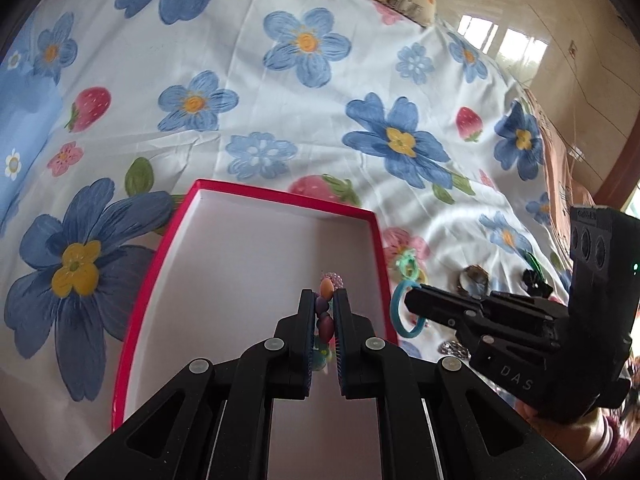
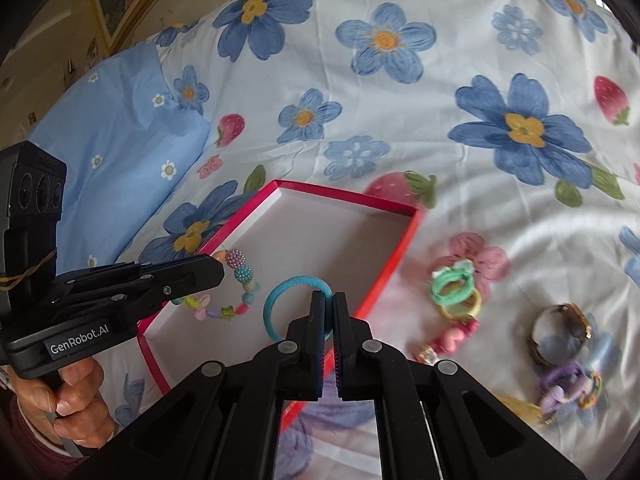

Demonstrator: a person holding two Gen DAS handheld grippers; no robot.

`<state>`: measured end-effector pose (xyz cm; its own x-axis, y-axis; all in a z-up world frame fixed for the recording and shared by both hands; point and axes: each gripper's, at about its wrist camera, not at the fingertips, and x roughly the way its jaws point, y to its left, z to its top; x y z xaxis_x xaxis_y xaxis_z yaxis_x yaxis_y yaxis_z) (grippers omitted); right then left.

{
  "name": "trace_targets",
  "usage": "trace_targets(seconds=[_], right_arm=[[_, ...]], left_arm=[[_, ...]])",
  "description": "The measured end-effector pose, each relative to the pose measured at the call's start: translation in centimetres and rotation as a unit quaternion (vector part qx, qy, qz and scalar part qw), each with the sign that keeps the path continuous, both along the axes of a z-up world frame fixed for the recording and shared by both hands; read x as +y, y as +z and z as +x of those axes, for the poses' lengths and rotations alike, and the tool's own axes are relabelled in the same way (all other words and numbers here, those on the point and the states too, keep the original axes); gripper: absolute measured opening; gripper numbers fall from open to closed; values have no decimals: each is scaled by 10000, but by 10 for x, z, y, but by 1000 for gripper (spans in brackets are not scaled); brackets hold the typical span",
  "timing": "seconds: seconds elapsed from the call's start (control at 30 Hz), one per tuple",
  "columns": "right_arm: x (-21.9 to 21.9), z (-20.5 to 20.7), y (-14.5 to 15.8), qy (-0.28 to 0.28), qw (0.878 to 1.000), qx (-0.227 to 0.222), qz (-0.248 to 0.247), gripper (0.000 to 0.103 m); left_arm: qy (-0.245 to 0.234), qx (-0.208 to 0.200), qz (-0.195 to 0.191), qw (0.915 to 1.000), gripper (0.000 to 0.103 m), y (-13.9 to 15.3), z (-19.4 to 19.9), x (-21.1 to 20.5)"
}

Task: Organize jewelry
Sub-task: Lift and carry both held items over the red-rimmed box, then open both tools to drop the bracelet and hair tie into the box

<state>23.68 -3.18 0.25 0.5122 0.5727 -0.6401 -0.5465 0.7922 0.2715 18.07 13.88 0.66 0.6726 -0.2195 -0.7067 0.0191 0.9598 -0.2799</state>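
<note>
Both pieces hang over the red box (image 2: pixel 404 236) on the bed: the left gripper (image 1: pixel 325 312) has its jaws clamped on a beaded bracelet (image 2: pixel 236 280), the right gripper (image 2: pixel 328 312) on a blue hair tie (image 2: pixel 280 300). This looks like the drop-off step; next, each needs lowering inside the rim, then releasing.

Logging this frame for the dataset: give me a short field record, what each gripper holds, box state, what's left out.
left gripper: shut on beaded bracelet, held over the box
right gripper: shut on blue hair tie, at the box's near right edge
red box: open, white inside, nothing resting in it that the views show
surface: floral bedsheet
still on sheet, right of box: green hair tie, yellow hair tie, pink piece, watch, purple hair tie
</note>
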Motion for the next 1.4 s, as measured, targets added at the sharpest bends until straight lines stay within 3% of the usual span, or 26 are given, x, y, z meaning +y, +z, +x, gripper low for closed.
trace_targets(seconds=[0.47,0.77,0.93,1.07,1.13,1.23,1.4], right_arm=[[61,48,-40,346,9972,440,-494,3],[77,56,-50,457,9943,452,-846,3],[77,58,-50,490,9943,509,-798,9],[72,56,-47,468,9954,595,-580,15],[69,53,-43,422,9961,571,-525,32],[60,48,-35,403,9972,540,-338,32],[45,33,-20,322,9985,422,-128,35]], left_arm=[[605,658,-174,9958,8,-51,60,46],[804,871,-35,9929,8,-67,68,48],[847,943,33,9919,9,-67,69,47],[926,936,34,9913,23,-64,65,49],[950,900,62,9914,24,-61,61,49],[960,833,89,9918,24,-54,52,46],[964,722,129,9926,38,-43,34,41]])
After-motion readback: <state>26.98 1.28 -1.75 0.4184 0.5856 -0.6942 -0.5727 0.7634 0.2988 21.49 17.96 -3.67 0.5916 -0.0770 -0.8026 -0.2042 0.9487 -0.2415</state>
